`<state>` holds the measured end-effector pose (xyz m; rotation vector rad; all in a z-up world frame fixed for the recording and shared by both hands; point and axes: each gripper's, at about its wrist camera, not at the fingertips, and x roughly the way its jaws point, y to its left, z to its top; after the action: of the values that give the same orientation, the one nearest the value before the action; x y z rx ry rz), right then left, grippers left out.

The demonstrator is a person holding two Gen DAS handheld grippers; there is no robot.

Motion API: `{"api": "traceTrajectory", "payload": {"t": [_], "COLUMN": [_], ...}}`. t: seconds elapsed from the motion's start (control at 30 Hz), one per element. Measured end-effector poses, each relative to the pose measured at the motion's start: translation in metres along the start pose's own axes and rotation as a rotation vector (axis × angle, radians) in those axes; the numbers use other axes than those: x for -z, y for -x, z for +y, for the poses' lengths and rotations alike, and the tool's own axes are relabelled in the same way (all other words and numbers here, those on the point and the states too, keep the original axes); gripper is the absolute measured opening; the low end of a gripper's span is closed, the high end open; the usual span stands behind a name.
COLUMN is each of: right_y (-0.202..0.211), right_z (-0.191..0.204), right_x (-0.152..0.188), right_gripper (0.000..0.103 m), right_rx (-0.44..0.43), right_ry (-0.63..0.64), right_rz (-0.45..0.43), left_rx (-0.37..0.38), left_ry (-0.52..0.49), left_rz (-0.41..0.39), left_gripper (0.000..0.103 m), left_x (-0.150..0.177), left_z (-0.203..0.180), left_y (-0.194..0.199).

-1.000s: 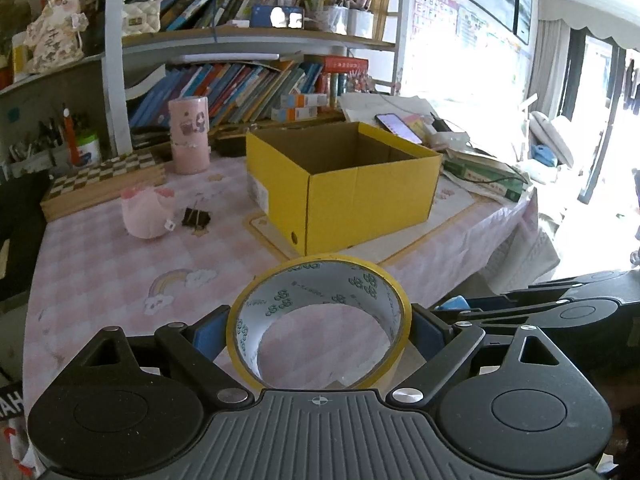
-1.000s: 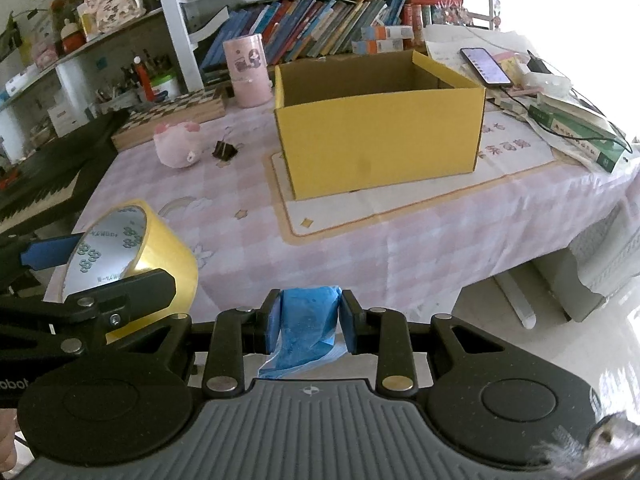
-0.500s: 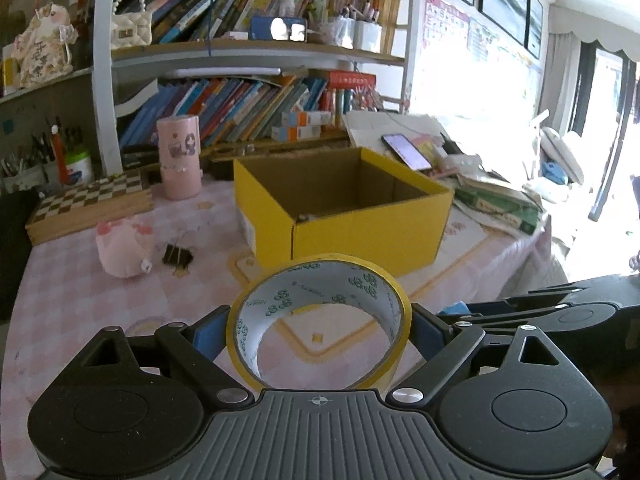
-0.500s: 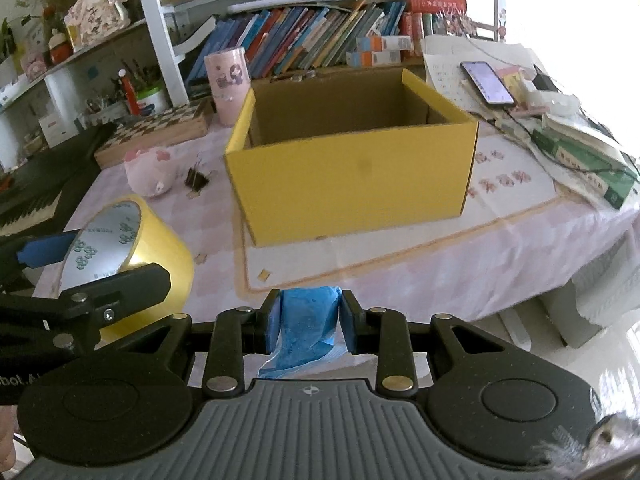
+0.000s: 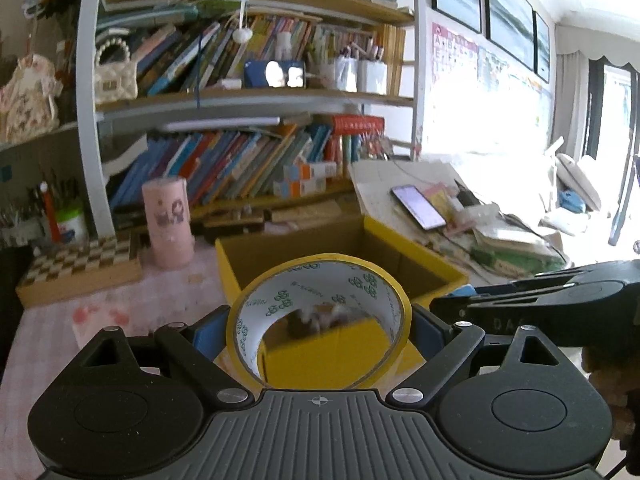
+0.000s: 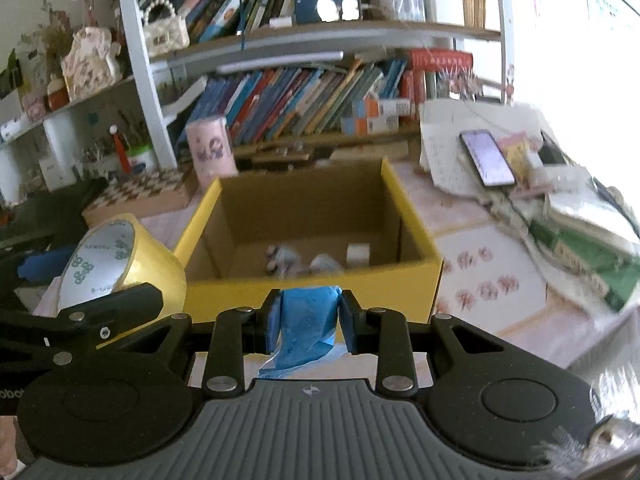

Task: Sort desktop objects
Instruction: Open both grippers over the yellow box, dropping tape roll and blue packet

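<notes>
Fingers on both grippers are clamped — left gripper (image 5: 320,326) on the tape roll (image 5: 320,316), right gripper (image 6: 307,316) on a blue packet (image 6: 306,326) — next, drop them into the yellow box (image 6: 312,284).

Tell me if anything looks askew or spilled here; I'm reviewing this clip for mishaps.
Nothing stands out. The left gripper holds the yellow tape roll squarely, the right gripper holds a blue packet, and the yellow box sits upright with small items inside.
</notes>
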<state>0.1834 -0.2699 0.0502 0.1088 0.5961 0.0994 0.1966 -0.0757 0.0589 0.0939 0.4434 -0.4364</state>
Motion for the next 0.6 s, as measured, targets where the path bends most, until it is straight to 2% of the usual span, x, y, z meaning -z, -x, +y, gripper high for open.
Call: {"api": "traceTrajectory", "payload": {"t": [0.13,0.3,0.6], "right_y": [-0.014,-0.035,-0.083], "right_z": [-0.019,-0.036,-0.052], "right_x": [-0.027,-0.051,-0.077], "right_gripper": [0.028,0.028,0.028], "right_rx": [-0.01,-0.026,-0.065], "right_ry": [0.021,0.063,0.121], "right_rz": [-0.04,-0.064,-0.037], "left_rx": [-0.028,-0.077,-0.121], "left_ry": [-0.011,-0.045,-0.084], "left_rz": [-0.037,-0.038,0.049], "left_gripper": [0.093,0.093,0.093], "left_x": [-0.018,-0.032,-0.036], "left_z": [-0.004,-0.008,-0.018], "left_y": [-0.018,-0.048,-0.108]}}
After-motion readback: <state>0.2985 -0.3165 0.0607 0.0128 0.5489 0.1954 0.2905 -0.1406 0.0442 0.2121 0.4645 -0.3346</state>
